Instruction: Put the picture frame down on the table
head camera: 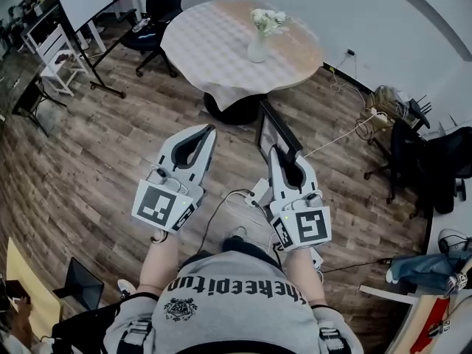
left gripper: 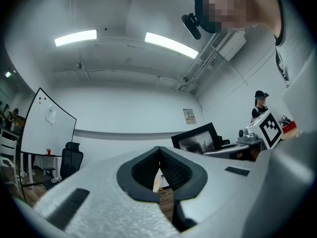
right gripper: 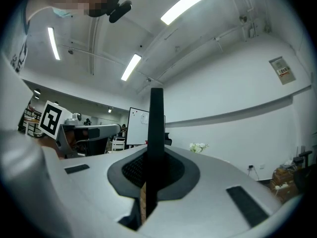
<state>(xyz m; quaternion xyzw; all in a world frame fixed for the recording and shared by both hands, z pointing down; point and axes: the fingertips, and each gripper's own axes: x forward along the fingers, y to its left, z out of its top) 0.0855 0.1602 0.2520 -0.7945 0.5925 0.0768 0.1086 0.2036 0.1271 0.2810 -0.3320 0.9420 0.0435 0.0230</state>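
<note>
Black-edged and thin, the picture frame (right gripper: 156, 133) is standing upright between the jaws of the right gripper (head camera: 286, 159), which are pinching its lower edge. It is rising just beyond that gripper's tips. The left gripper (head camera: 198, 144) is hovering alongside, jaws pressed together on nothing. The carrying step is in hand, I judge: the round table (head camera: 214, 46) is lying well ahead of both grippers (a vase of flowers (head camera: 259, 39) is occupying its far side). The next move is calling for a reach forward and a lowering onto bare tabletop.

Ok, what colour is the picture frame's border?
Black. The picture frame, in the right gripper, shows it best in the left gripper view.
</note>
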